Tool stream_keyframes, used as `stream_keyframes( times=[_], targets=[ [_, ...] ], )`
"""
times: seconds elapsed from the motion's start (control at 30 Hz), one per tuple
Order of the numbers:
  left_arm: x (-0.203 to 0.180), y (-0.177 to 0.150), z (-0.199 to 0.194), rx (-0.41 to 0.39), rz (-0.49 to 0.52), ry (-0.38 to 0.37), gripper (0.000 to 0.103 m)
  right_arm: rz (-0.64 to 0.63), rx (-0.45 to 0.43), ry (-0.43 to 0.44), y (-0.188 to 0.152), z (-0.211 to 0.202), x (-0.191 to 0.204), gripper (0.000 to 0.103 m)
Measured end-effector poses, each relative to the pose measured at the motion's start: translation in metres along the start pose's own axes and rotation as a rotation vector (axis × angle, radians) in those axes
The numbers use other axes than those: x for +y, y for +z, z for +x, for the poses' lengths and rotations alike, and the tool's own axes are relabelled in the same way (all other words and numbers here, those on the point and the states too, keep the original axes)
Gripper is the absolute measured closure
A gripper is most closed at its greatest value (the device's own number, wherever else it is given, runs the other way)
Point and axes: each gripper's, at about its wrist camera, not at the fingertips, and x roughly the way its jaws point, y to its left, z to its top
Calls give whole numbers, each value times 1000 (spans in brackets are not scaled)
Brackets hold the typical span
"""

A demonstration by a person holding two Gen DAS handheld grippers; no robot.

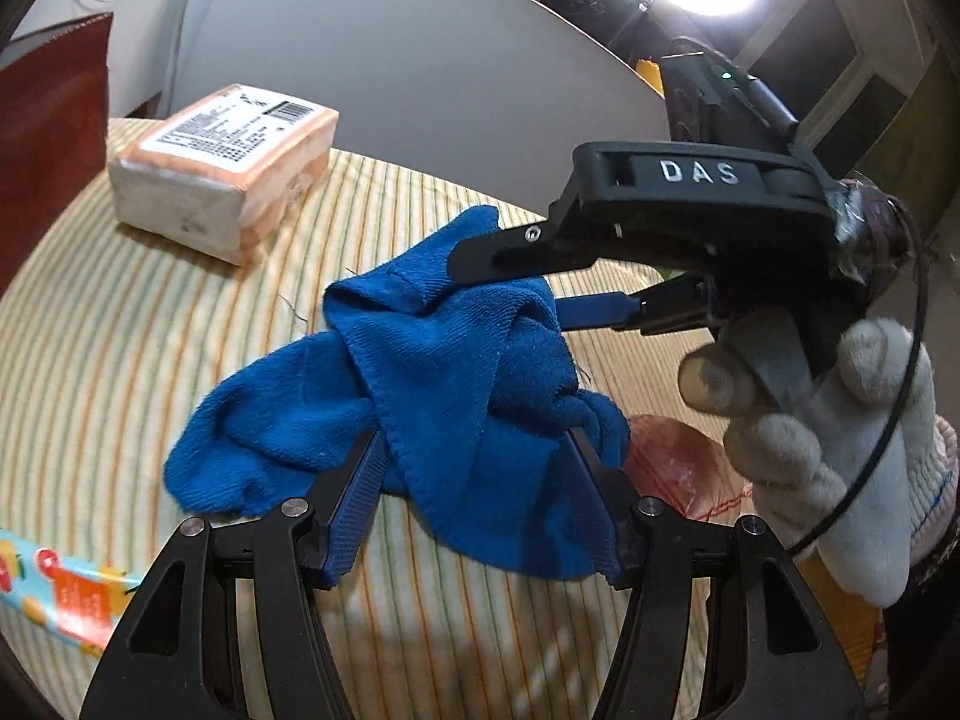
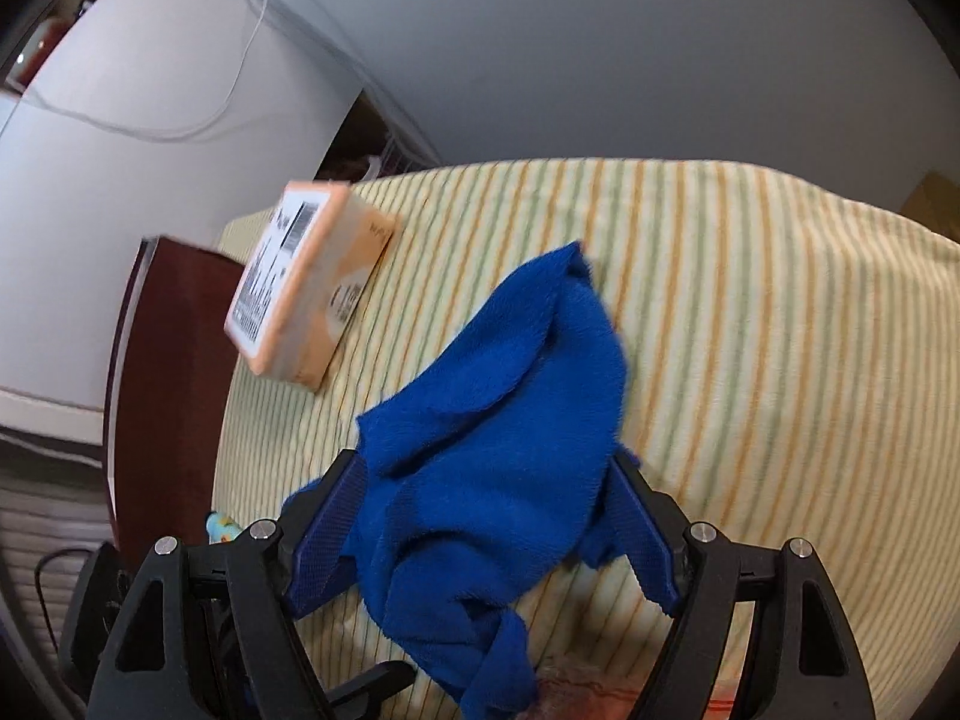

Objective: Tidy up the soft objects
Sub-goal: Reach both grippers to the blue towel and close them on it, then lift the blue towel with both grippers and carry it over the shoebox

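Observation:
A crumpled blue terry cloth (image 1: 432,384) lies on the striped cover (image 1: 150,324). My left gripper (image 1: 474,450) has its jaws apart, one blue pad (image 1: 354,504) on each side of the cloth's near edge, which drapes between them. My right gripper (image 1: 540,288), held by a gloved hand, reaches in from the right with its fingers around the cloth's far part. In the right wrist view the cloth (image 2: 498,420) fills the gap of the right gripper (image 2: 486,468), jaws apart, and a fold hangs over them. I cannot tell whether either gripper grips it.
A wrapped orange-and-white pack (image 1: 228,168) with a barcode label lies at the back left, also in the right wrist view (image 2: 306,282). A dark red board (image 1: 48,138) stands at the left edge. A colourful packet (image 1: 60,594) lies near left, a pink plastic item (image 1: 678,468) near right.

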Motion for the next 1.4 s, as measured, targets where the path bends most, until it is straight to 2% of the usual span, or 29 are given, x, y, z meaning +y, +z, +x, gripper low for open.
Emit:
stream_keyframes(
  times=[0.1, 0.17, 0.23, 0.3, 0.4, 0.5, 0.73, 1.07, 1.27, 1.4],
  targets=[
    [-3, 0, 3, -4, 9, -6, 49, -14, 14, 35, -4, 1, 4, 27],
    [-5, 2, 5, -4, 10, -6, 55, -9, 35, 76, -10, 2, 7, 36],
    [-8, 2, 6, -9, 10, -11, 61, -21, 50, 76, -15, 4, 12, 55],
    [-11, 2, 5, -19, 17, -11, 71, -29, 62, 88, -21, 6, 17, 61],
    [-16, 4, 7, -23, 29, -20, 80, -38, 76, 112, -29, 8, 24, 70],
    [-22, 4, 1, -34, 49, -21, 83, -49, 72, 98, -42, 10, 35, 78],
    [-29, 4, -25, -81, 59, -47, 86, -71, 13, 111, -47, -3, 54, 83],
    [-54, -1, -110, -213, 149, -54, 86, -152, -95, 153, -67, -75, 94, 84],
    [-67, -2, -156, -293, 184, -54, 86, -213, -151, 162, -80, -112, 129, 84],
    [-65, 9, -184, -342, 202, -54, 86, -262, -189, 163, -88, -132, 161, 84]
  ],
)
